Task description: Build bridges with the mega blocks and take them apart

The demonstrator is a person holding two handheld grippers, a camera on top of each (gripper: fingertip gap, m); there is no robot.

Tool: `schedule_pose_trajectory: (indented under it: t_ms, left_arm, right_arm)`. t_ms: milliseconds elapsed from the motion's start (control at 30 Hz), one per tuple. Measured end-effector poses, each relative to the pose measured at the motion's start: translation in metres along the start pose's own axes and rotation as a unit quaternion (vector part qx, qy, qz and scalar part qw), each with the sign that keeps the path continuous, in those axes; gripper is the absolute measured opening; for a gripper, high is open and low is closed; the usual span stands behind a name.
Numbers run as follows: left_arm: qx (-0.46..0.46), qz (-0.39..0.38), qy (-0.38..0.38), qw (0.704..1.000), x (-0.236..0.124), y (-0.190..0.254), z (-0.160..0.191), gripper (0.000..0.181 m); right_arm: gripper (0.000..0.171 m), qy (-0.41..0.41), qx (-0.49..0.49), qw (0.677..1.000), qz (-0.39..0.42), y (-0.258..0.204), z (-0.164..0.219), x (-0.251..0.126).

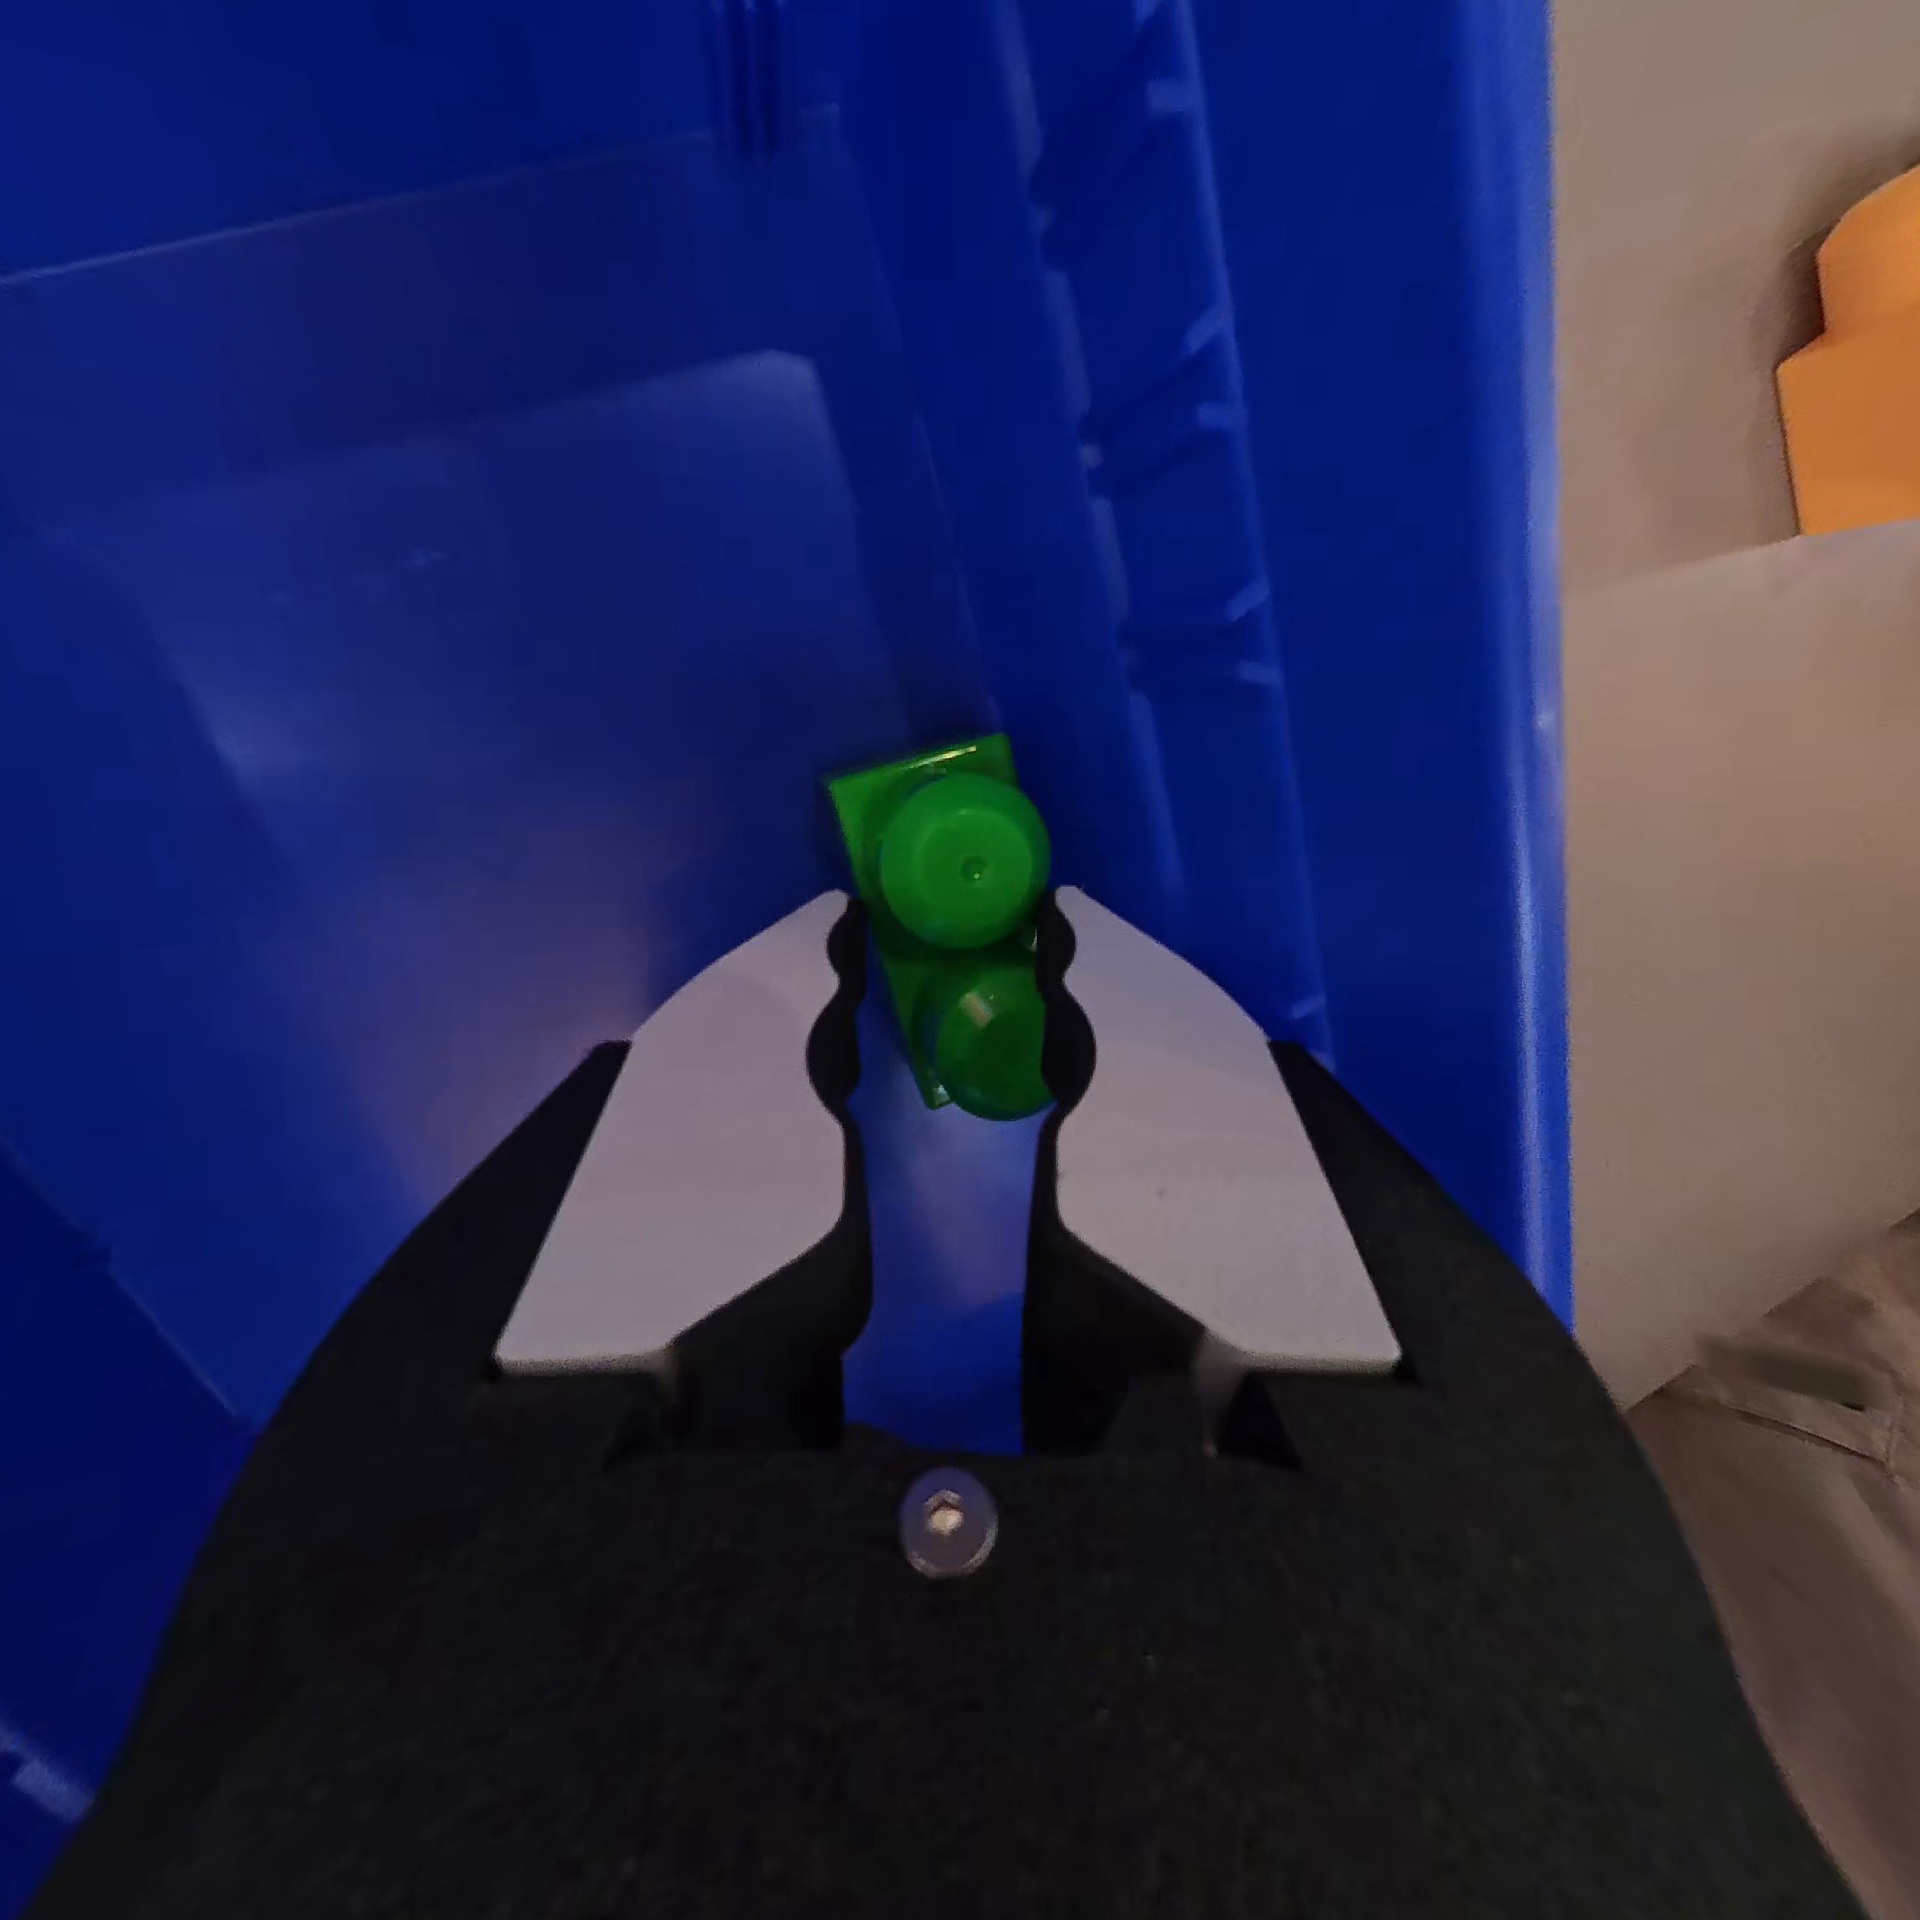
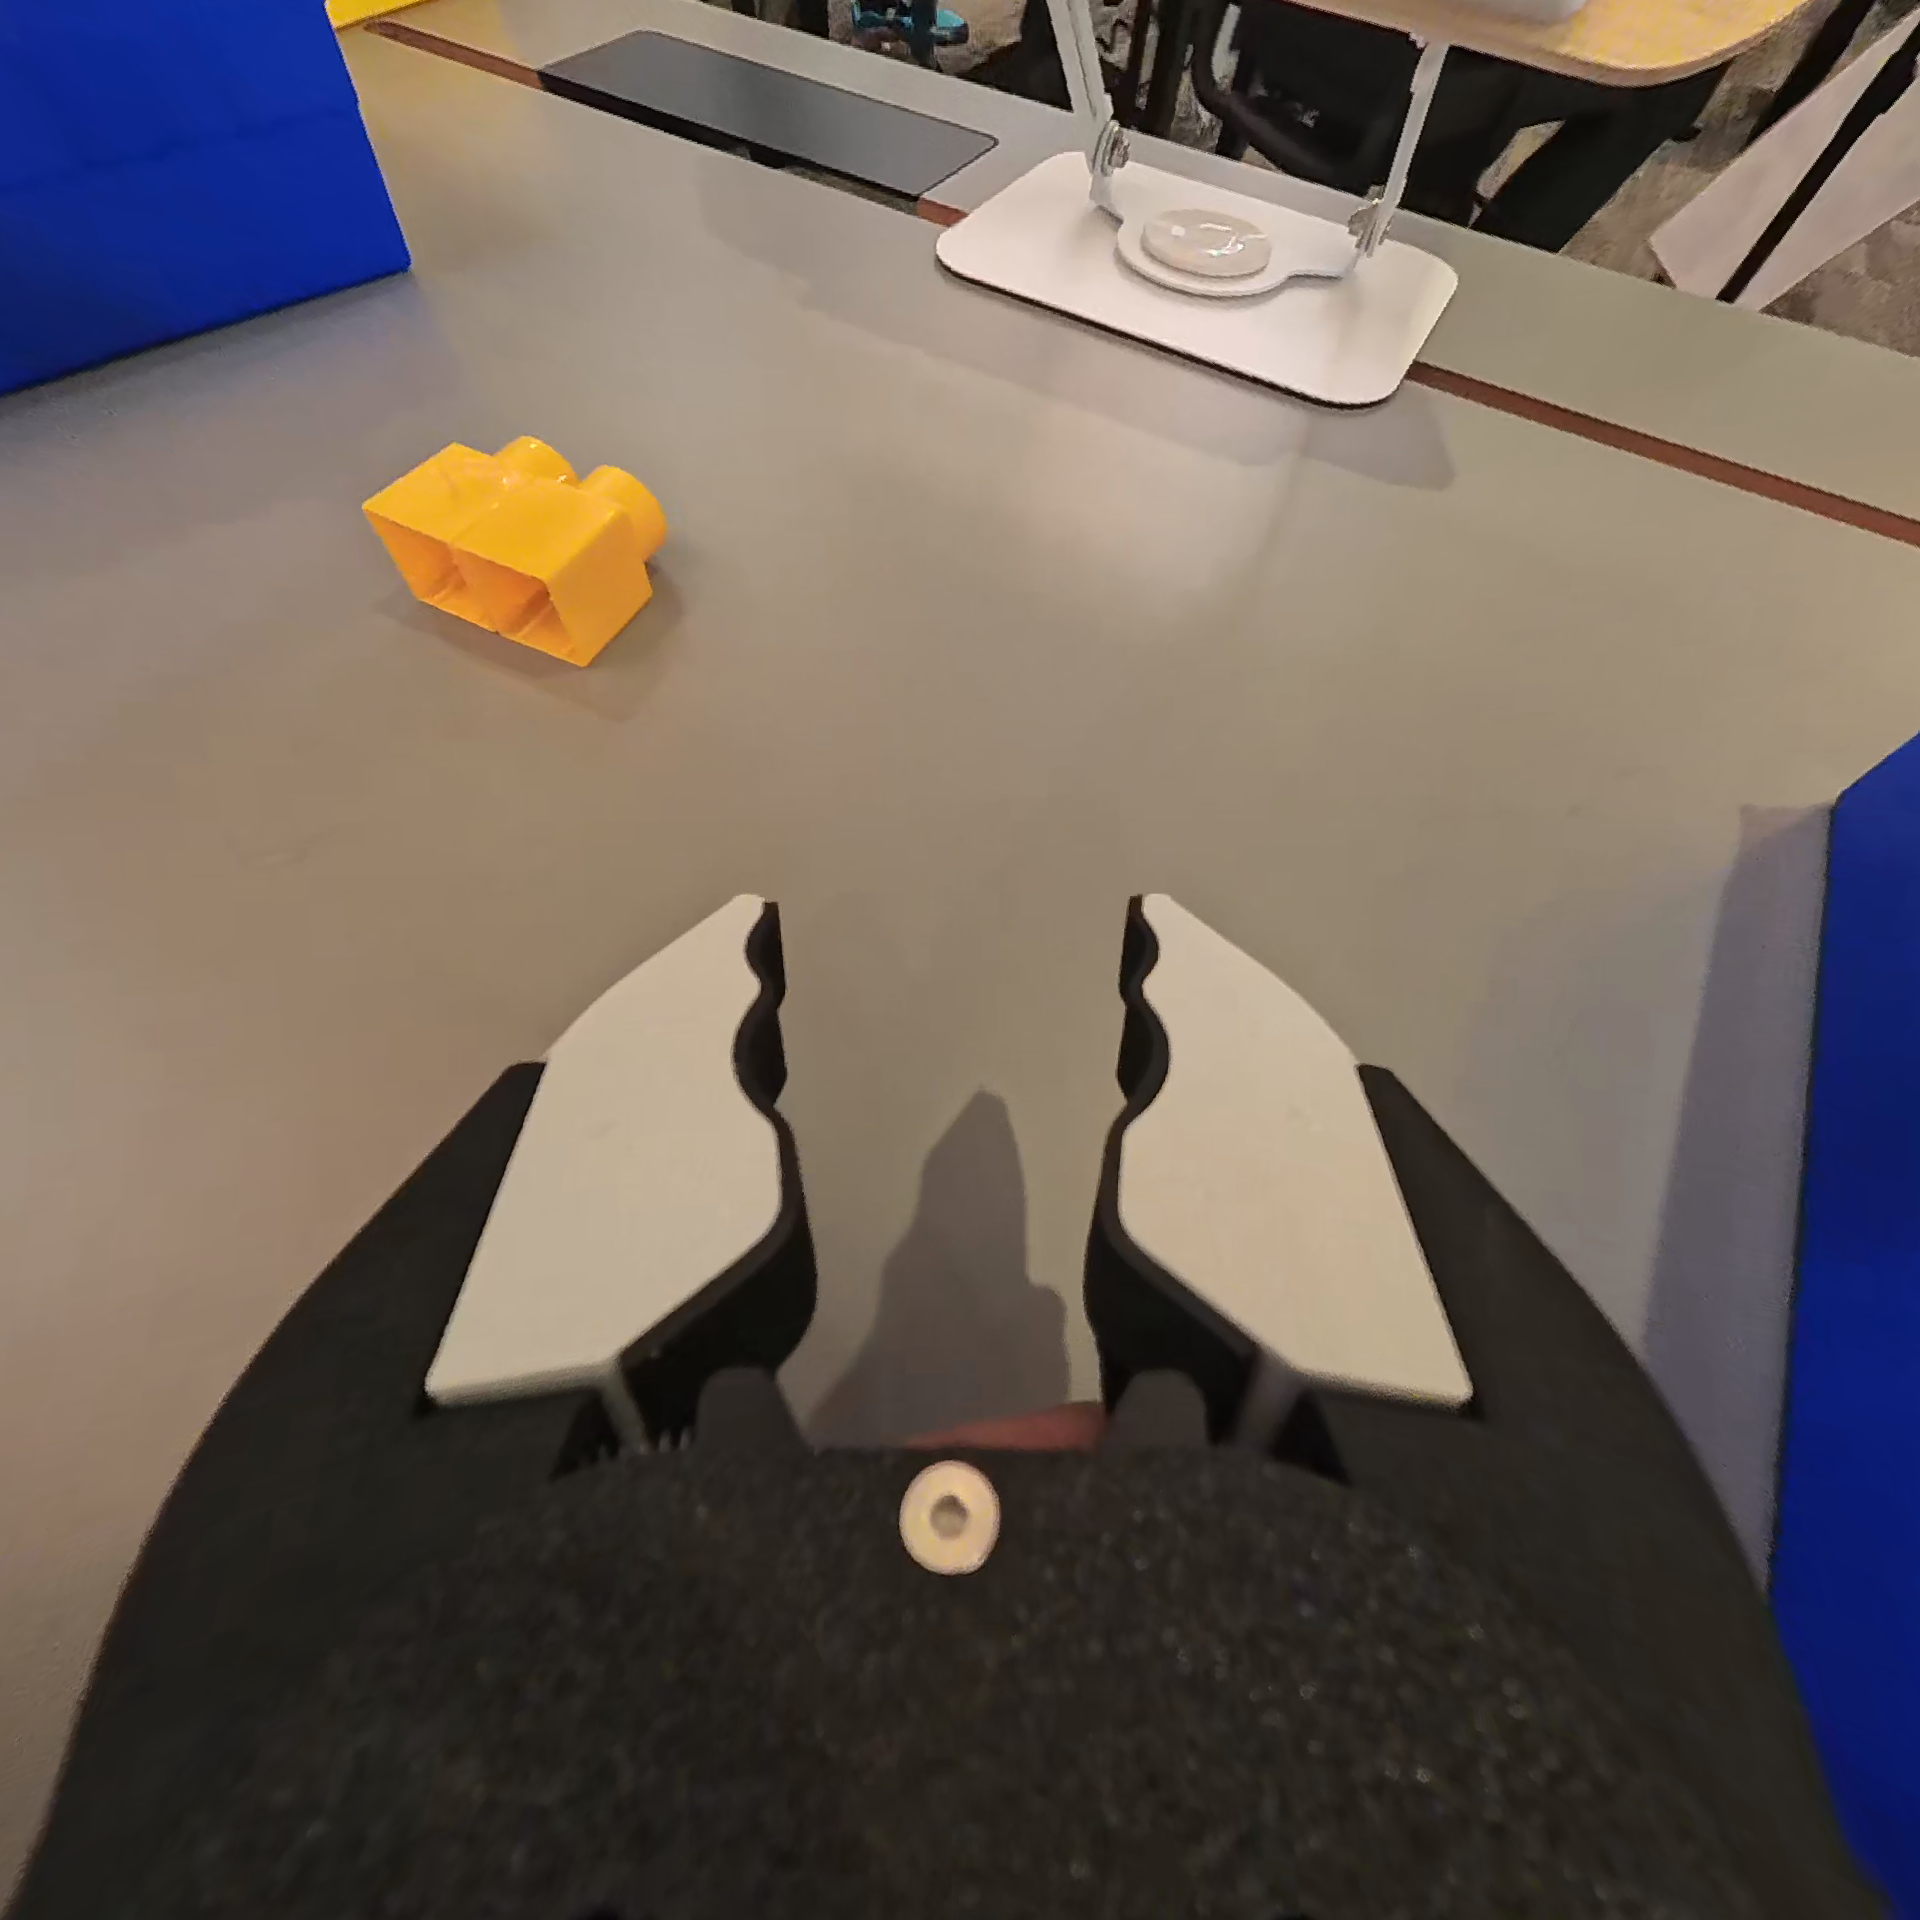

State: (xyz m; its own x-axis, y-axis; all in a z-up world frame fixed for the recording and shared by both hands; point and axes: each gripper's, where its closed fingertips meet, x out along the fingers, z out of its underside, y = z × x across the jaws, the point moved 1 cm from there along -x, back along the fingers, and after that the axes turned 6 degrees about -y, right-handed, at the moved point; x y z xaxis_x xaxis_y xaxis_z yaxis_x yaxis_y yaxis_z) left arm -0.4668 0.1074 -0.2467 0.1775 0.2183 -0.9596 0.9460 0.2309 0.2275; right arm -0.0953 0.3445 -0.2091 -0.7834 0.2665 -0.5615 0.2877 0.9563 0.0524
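Observation:
In the left wrist view my left gripper (image 1: 948, 914) is shut on a green two-stud mega block (image 1: 961, 920), studs facing the camera, held inside a blue plastic bin (image 1: 520, 623) close to its right inner wall. In the right wrist view my right gripper (image 2: 951, 920) is open and empty above the grey table (image 2: 1039, 623). A yellow two-stud block (image 2: 520, 551) lies on its side on the table, ahead and to the left of the right gripper, hollow underside toward the camera.
A blue bin corner (image 2: 177, 177) stands at the far left and another blue edge (image 2: 1870, 1247) at the right. A white stand base (image 2: 1195, 281) and a black flat panel (image 2: 769, 104) sit at the table's far edge. An orange shape (image 1: 1860, 364) shows beyond the bin. There is about 45 centimetres between the tips of the two grippers. Both grippers' tips are roughly 20 centimetres from the orange shape (image 1: 1860, 364).

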Motion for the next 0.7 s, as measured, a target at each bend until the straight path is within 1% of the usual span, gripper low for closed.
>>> schedule_pose_trajectory:
  t_ms: [100,133,200,267,333,400,500,600,700]
  left_arm:
    - [0.002,-0.009,0.007,1.0,-0.001,-0.001,0.0,0.031]
    - [0.005,-0.023,0.014,1.0,-0.004,-0.004,0.0,0.031]
    - [0.004,-0.024,0.036,0.999,-0.012,-0.003,-0.002,0.031]
    - [0.005,-0.024,0.064,0.998,-0.025,-0.002,-0.004,0.031]
    - [0.01,-0.052,0.094,0.994,-0.041,-0.002,-0.003,0.031]
    - [0.016,-0.083,0.14,0.986,-0.063,0.003,-0.004,0.031]
    - [0.036,-0.15,0.233,0.96,-0.103,0.023,0.0,0.031]
    - [0.045,-0.187,0.339,0.921,-0.138,0.061,0.013,0.031]
    - [0.04,-0.192,0.421,0.886,-0.148,0.107,0.034,0.031]
  right_arm:
    - [0.062,0.004,-0.002,1.0,0.004,0.002,-0.001,-0.004]
    - [0.062,0.006,-0.003,1.0,0.006,0.002,-0.002,-0.006]
    - [0.062,0.01,-0.003,1.0,0.007,0.003,-0.004,-0.008]
    - [0.062,0.014,-0.004,1.0,0.009,0.004,-0.006,-0.011]
    - [0.062,0.018,-0.005,1.0,0.009,0.004,-0.008,-0.012]
    - [0.062,0.023,-0.006,1.0,0.008,0.003,-0.01,-0.013]
    - [0.062,0.031,-0.006,1.0,0.004,-0.001,-0.013,-0.013]
    - [0.062,0.036,-0.008,0.999,-0.003,-0.008,-0.014,-0.012]
    - [0.062,0.04,-0.014,0.999,-0.013,-0.016,-0.015,-0.012]
